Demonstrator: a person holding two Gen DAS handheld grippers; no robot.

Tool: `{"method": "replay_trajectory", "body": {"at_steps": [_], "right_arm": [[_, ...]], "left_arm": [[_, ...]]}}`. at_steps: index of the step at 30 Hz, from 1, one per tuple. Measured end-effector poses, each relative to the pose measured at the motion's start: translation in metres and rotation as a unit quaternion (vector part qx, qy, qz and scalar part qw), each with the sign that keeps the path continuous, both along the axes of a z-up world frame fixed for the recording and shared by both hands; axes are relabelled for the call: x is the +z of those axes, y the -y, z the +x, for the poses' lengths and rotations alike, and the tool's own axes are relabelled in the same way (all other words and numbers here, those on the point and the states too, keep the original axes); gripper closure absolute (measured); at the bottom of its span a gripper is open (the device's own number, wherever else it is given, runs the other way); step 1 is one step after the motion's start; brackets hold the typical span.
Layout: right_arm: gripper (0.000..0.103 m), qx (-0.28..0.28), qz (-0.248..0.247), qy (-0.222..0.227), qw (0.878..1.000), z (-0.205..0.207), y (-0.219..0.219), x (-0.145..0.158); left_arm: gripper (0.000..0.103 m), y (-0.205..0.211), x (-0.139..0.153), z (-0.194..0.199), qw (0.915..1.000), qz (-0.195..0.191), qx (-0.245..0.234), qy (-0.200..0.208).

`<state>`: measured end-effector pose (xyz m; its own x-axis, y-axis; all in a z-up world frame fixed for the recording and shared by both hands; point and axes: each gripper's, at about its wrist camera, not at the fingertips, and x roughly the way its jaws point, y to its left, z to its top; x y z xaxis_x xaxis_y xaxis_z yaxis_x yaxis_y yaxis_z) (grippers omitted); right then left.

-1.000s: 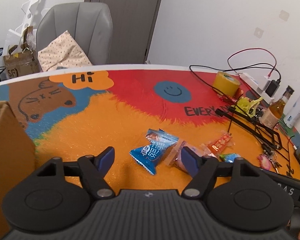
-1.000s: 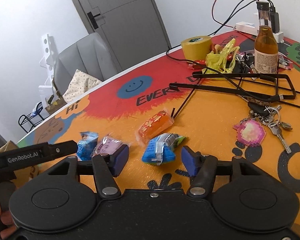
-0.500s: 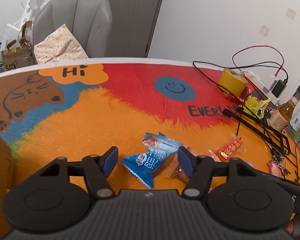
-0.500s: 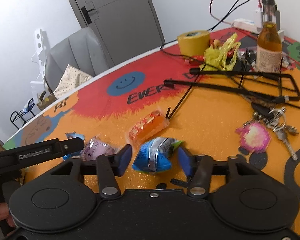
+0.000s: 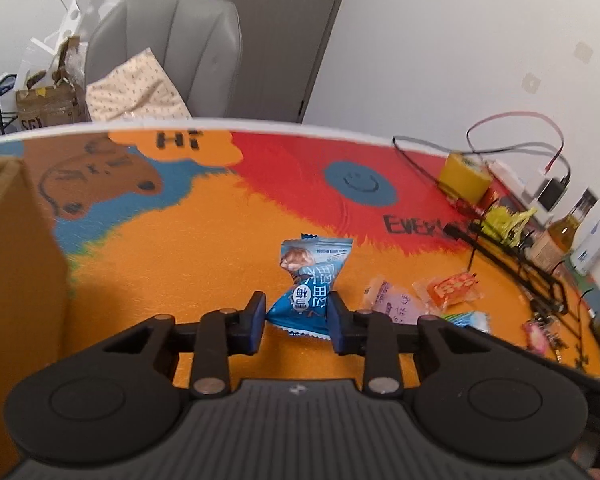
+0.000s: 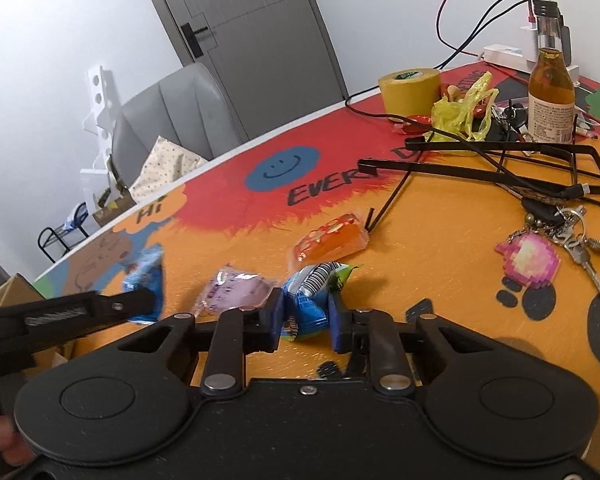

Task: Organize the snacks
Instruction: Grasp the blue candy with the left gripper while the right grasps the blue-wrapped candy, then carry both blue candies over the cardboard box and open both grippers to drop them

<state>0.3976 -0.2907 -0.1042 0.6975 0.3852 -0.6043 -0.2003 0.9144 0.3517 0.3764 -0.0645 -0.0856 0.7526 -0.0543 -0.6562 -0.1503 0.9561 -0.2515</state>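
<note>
A round desk with a bright printed cover filled both views; its writing read "Hi" beside a brown cartoon animal, and "EVERY" in black beyond a blue smiley face. A brown cardboard box stood just left of the left tool. A grey chair with a spotted cushion sat beyond the desk's far edge.

Far ahead and to the right of the right tool stood one yellow tape roll, one amber bottle with a pale label too small to read, one crumpled yellow bag, and a black wire frame. One key bunch with a pink pixel-heart charm lay to that tool's right.

Four snacks were visible. The left tool was clenched on a blue snack packet printed with white Chinese characters, its pads pressing both sides of it. The right tool was clenched on a blue-and-green snack packet showing a barcode. Just left of the right tool lay a pink snack packet on the desk, and just ahead of it an orange snack packet; their print was unreadable. The left tool's black side, seen from the right wrist, carried lettering too blurred to read.
</note>
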Motion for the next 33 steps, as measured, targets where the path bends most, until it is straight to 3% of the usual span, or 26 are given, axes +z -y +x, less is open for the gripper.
{"method": "replay_trajectory", "body": {"at_steps": [3, 12, 33], "right_arm": [[0.084, 0.007, 0.022, -0.001, 1.000, -0.006, -0.002, -0.001], [0.088, 0.010, 0.020, 0.028, 0.999, -0.033, -0.018, 0.020], [0.096, 0.046, 0.014, 0.078, 0.996, -0.093, -0.047, 0.070]], "left_arm": [[0.072, -0.008, 0.014, -0.016, 0.9999, -0.007, 0.004, 0.011], [0.072, -0.017, 0.045, -0.061, 0.9993, 0.012, -0.007, 0.034], [0.072, -0.059, 0.073, -0.136, 0.9975, -0.001, 0.021, 0.068]]}}
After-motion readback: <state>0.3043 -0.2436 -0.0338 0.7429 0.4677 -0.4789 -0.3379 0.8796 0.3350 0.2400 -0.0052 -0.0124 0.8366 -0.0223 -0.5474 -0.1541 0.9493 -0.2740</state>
